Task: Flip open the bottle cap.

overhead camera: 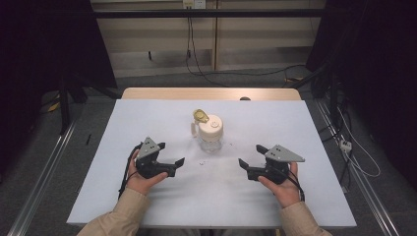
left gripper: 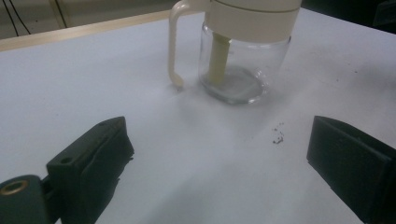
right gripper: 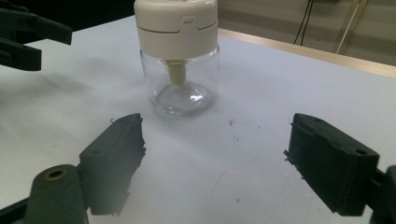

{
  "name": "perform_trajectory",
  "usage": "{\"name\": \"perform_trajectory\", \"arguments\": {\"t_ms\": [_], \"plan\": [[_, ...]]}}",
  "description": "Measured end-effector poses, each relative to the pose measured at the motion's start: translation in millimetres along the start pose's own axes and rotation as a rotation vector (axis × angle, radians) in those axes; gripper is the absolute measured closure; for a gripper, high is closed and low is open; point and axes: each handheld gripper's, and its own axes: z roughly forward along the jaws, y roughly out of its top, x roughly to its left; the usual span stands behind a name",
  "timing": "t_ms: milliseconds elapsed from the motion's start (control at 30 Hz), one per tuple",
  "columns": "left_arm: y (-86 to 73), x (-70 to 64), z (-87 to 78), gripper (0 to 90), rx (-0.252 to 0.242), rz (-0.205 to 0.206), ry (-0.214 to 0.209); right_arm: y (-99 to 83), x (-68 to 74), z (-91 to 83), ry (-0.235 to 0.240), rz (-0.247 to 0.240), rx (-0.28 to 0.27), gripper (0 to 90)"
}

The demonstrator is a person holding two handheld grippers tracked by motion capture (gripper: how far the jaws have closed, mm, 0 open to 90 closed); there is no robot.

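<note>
A clear glass jar with a cream lid (overhead camera: 211, 132) and a side handle stands upright near the middle of the white table (overhead camera: 147, 118); something yellowish (overhead camera: 200, 115) sits just behind it. In the left gripper view the jar (left gripper: 243, 51) rises ahead, handle to its left, a cream stem inside. The right gripper view has the jar (right gripper: 180, 60) ahead too. My left gripper (overhead camera: 172, 155) rests open to the jar's lower left, held by a hand. My right gripper (overhead camera: 252, 156) rests open to its lower right. Nothing lies between either pair of jaws (left gripper: 217, 163) (right gripper: 215, 163).
Small dark specks (left gripper: 279, 137) dot the tabletop in front of the jar. A wooden strip (overhead camera: 211, 93) edges the table's far side. Cables (overhead camera: 196, 59) trail on the floor beyond, and metal rails (overhead camera: 44, 162) run along both sides.
</note>
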Motion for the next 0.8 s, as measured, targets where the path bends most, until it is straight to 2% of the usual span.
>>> {"name": "perform_trajectory", "arguments": {"t_ms": [267,800], "plan": [[-8.1,8.4,-16.9,5.7,0.003,0.012,0.009,-7.6,-1.6,-8.8,-0.007,-0.001,0.009,17.6],[-18.4,22.4,-39.6,6.0,-0.001,-0.020,0.034,-18.2,-8.0,-24.4,-0.011,-0.006,0.014,17.6]]}}
